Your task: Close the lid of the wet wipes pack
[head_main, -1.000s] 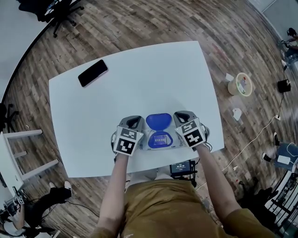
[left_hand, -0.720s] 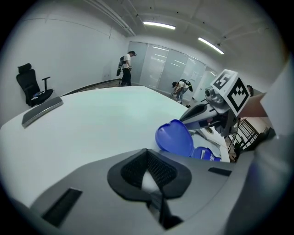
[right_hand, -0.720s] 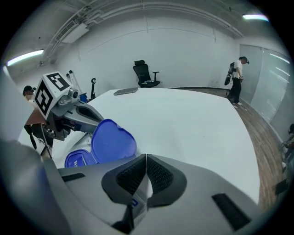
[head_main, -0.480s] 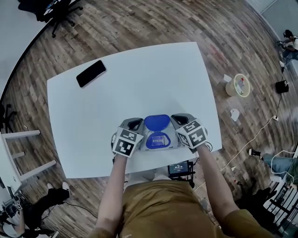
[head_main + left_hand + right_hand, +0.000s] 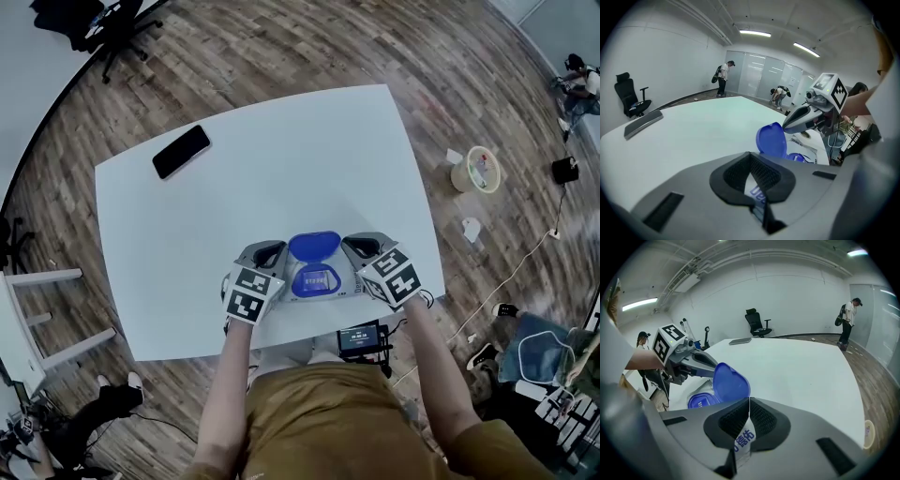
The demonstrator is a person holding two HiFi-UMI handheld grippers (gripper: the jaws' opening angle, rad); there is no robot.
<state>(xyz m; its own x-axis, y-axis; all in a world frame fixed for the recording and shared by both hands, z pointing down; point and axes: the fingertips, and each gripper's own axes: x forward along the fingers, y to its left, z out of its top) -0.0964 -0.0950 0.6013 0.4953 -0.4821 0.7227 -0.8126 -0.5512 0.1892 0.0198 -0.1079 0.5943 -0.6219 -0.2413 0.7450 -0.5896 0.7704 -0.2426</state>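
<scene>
The wet wipes pack [image 5: 320,280] lies near the table's front edge, and its round blue lid [image 5: 314,247] stands open on the far side. My left gripper [image 5: 271,256] is shut on the pack's left end. My right gripper [image 5: 362,249] is shut on its right end. In the left gripper view the left gripper [image 5: 751,162] pinches the printed film, with the lid [image 5: 772,139] and the right gripper [image 5: 801,119] beyond it. In the right gripper view the right gripper [image 5: 748,405] clamps a printed film edge, with the lid [image 5: 731,380] upright over the blue opening [image 5: 700,401].
A black phone [image 5: 181,151] lies at the far left of the white table [image 5: 281,159]. A small device with a screen [image 5: 364,337] hangs at the table's front edge. A tape roll [image 5: 478,170] and cables lie on the wooden floor to the right. An office chair [image 5: 103,23] stands far off.
Both grippers keep their hold on the pack's ends and have drifted a little toward me. The lid stays open.
</scene>
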